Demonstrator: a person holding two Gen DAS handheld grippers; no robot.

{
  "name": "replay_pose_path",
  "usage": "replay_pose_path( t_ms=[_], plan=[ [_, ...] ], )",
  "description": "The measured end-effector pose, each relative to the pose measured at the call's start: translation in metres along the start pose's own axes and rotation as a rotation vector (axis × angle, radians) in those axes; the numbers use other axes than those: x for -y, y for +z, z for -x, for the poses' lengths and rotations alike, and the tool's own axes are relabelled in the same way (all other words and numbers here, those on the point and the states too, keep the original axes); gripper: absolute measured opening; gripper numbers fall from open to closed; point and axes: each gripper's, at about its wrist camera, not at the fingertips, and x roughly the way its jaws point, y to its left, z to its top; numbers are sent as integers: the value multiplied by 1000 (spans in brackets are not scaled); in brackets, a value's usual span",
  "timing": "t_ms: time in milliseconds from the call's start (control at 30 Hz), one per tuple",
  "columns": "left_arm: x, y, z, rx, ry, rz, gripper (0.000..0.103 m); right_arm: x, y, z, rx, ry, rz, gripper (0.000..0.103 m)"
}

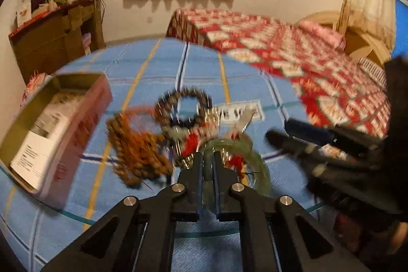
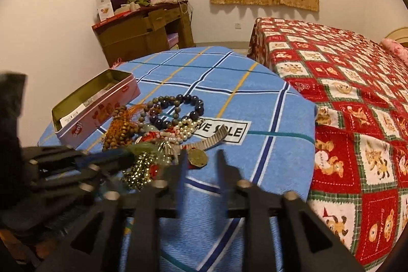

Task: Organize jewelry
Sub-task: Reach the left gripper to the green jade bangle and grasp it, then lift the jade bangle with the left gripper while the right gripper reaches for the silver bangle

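Observation:
A heap of jewelry lies on the blue plaid cloth: a dark bead bracelet (image 1: 183, 106) (image 2: 178, 106), a brown bead strand with an orange tassel (image 1: 135, 149) (image 2: 119, 129), pearls (image 2: 183, 128) and a metal watch strap (image 2: 211, 140). At the heap's near edge my left gripper (image 1: 209, 157) (image 2: 128, 154) is shut on a translucent green bangle (image 1: 255, 162), whose rim runs between the pads. My right gripper (image 2: 202, 157) (image 1: 278, 129) stands open just to the right of it. An octagonal bronze pendant (image 2: 197, 157) lies beneath its tips, with nothing pinched.
An open pink tin (image 1: 84, 124) (image 2: 102, 111) with a paper card inside sits left of the heap. The round table (image 2: 255, 157) ends close to a bed with a red patchwork quilt (image 2: 357, 119) on the right. A cluttered wooden cabinet (image 2: 142, 35) stands by the far wall.

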Motion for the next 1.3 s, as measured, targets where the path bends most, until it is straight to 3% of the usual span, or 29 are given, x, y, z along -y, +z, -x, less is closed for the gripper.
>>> replay_pose_path(
  t_ms=[33,200,300,333,467,733,900,967,1133,1200,1233,1300],
  plan=[
    [-1,3,10,27,-3,-5,6,1,0,2,10,-5,-2,67],
    [-22,14,43,105,13,32,6,-4,1,5,23,20,4,69],
    [-36,16,47,132,73,43,6,-19,-1,-2,-9,62,50,72],
    [-43,15,46,129,88,58,6,-26,-1,-5,-16,60,71,77],
    [-59,10,38,104,107,99,6,-49,-4,-24,-62,33,165,78],
    [-58,0,33,71,76,95,6,-57,-5,-54,-173,-12,205,78],
    [-55,-3,30,61,65,90,6,-57,-1,-53,-177,-5,171,78],
    [-55,-4,31,63,65,89,6,-60,-1,-57,-198,-6,184,70],
    [-57,-4,33,70,65,96,6,-59,-2,-47,-179,7,168,68],
    [-59,-4,33,69,64,101,6,-58,2,-37,-151,10,157,40],
    [-59,-5,33,70,64,104,6,-57,4,-35,-148,23,149,21],
    [-61,-4,34,71,63,108,6,-56,8,-32,-158,34,145,19]
  ],
)
